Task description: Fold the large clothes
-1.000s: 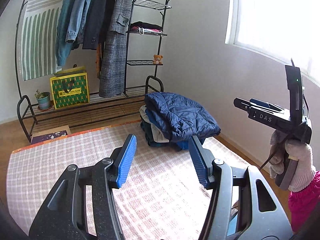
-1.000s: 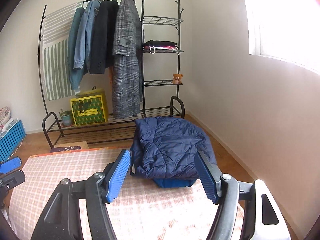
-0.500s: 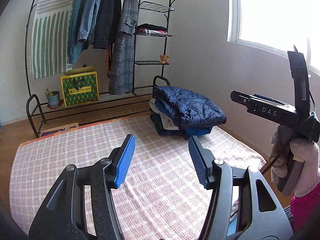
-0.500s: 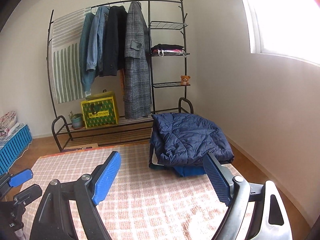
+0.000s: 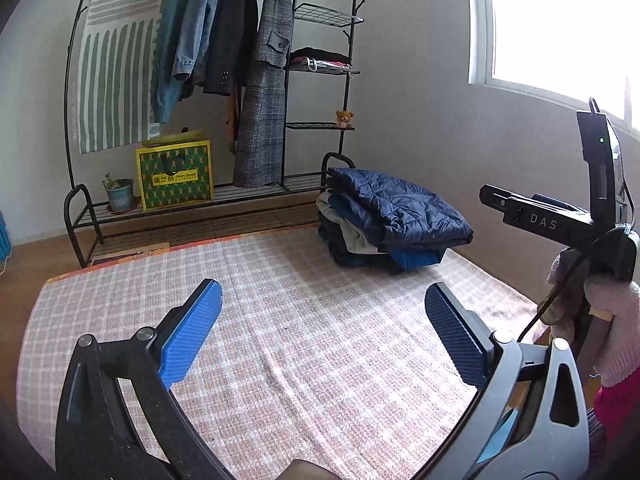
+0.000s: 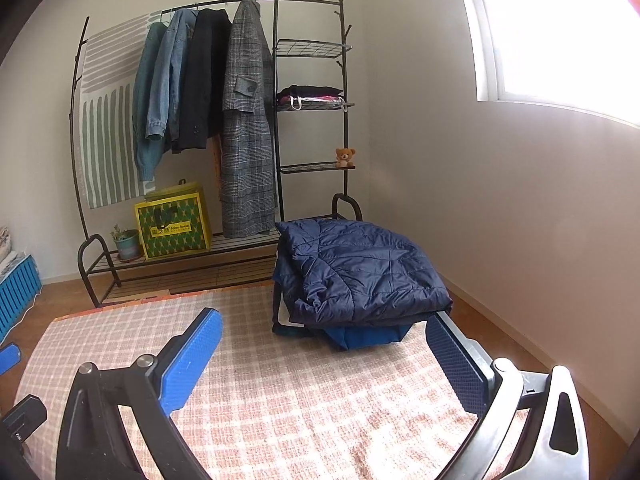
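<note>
A pile of folded clothes, topped by a navy quilted jacket, rests on the far right corner of a pink plaid rug. My left gripper hovers over the bare middle of the rug. Its jaws are opening wide, with nothing between them. My right gripper points at the near edge of the pile, short of it. Its jaws are also opening and hold nothing. A gloved hand carries the right gripper at the right edge of the left wrist view.
A black clothes rack with hanging coats stands against the back wall. On its low shelf sit a yellow-green bag and a potted plant. A blue crate lies at the left. The wall and a window close the right side.
Both grippers' jaws have spread much wider, the right one step by step and the left one only in the last half second. Both hands sank a little toward the rug.
</note>
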Demonstrator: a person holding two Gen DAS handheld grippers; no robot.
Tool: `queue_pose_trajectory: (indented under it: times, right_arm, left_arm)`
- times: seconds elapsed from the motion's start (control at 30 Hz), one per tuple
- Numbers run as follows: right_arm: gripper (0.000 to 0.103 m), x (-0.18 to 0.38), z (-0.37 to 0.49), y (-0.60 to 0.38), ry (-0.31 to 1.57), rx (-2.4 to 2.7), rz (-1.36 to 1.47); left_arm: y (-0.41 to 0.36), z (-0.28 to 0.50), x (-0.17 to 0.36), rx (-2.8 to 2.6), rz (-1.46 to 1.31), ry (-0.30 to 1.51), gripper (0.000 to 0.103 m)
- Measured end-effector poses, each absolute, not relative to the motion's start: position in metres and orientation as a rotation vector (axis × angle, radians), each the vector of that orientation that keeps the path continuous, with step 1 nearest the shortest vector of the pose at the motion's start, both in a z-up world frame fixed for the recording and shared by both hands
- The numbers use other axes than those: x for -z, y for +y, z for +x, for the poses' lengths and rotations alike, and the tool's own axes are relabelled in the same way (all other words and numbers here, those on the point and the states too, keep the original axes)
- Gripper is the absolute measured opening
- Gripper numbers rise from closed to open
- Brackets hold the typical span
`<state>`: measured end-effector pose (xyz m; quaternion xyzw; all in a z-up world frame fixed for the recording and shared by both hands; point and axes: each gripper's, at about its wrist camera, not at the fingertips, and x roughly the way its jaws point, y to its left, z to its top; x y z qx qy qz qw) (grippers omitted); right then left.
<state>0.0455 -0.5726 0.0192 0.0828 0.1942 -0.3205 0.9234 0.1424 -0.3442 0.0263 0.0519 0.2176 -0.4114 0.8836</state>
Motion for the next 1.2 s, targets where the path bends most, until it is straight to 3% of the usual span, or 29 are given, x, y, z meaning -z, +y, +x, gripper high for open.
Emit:
queue_pose_trajectory:
  times: [1.2]
  right_arm:
    - [0.103, -0.002, 0.048, -0.566, 0.390, 0.687, 0.178]
  left_arm:
    - [-0.351, 0.150, -0.009, 0.755, 0.206, 0.517, 0.103]
